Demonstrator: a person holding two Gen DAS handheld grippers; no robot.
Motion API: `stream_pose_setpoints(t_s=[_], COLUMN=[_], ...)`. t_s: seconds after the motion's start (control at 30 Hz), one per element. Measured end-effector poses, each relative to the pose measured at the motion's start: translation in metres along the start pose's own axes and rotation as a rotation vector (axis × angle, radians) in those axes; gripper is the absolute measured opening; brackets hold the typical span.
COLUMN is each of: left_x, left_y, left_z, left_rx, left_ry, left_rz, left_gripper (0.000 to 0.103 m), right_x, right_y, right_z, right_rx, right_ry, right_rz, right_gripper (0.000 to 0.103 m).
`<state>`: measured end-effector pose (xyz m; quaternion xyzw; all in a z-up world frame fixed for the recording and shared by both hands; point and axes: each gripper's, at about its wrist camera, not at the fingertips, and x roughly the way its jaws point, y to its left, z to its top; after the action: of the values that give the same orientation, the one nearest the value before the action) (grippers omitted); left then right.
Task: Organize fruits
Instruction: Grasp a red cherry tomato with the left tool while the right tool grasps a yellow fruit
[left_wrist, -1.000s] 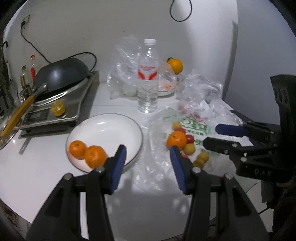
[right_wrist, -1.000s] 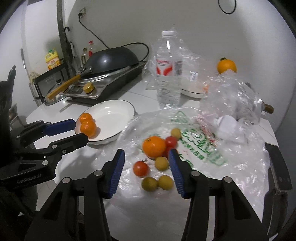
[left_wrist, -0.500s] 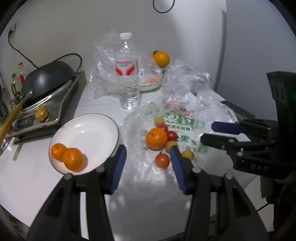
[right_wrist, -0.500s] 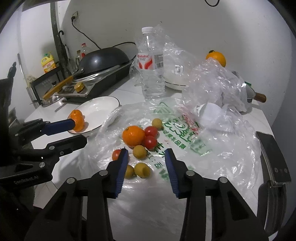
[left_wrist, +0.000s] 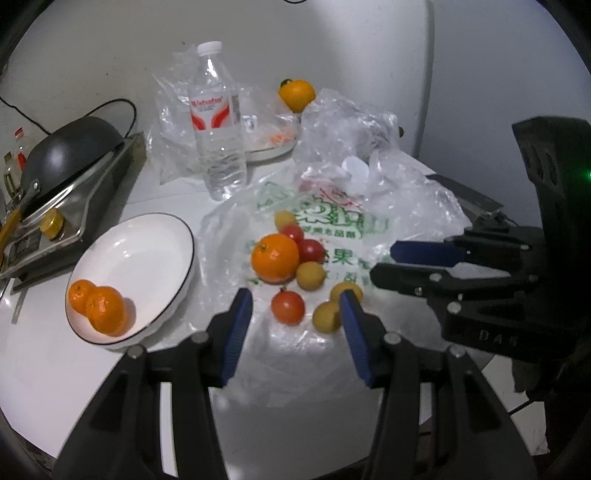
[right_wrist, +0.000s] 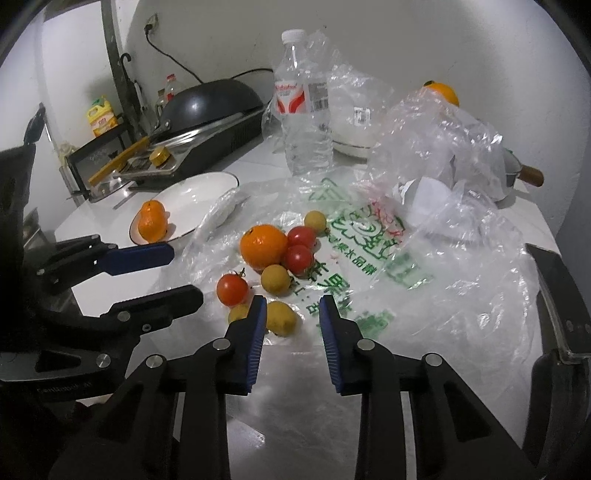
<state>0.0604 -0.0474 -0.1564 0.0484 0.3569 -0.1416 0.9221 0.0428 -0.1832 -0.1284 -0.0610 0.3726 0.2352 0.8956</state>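
Both the left claw (left_wrist: 297, 308) and right claw (right_wrist: 290, 314) hang wide open and empty over loose fruit on the plastic bag (right_wrist: 369, 266), beside the plate (left_wrist: 147, 243).

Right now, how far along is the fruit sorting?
Early. Done: two oranges sit in the white plate. In hand: nothing; the left gripper and right gripper are both open, hanging over the pile. Left: a big orange, three tomatoes and several small yellow fruits on the plastic bag.
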Motion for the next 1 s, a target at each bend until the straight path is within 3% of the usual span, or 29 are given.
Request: stream_pose_setpoints(t_s=[0.6, 0.87, 1.0], left_x=[0.043, 0.053, 0.056], left_y=[0.012, 0.009, 0.008], left_z=[-0.005, -0.005, -0.005], left_rx=[0.021, 0.037, 0.040], left_ry=[0.098, 0.125, 0.126], left_rz=[0.023, 0.001, -0.007], left_gripper=[0.045, 0.033, 0.031], right_x=[0.037, 0.042, 0.042], right_y=[-0.004, -0.003, -0.003], right_z=[-0.002, 0.001, 0.001], right_rx=[0.017, 0.008, 0.013], right_ry=[0.074, 0.085, 0.088], right_rz=[0.077, 0.090, 0.092], right_gripper=[0.028, 0.025, 0.025])
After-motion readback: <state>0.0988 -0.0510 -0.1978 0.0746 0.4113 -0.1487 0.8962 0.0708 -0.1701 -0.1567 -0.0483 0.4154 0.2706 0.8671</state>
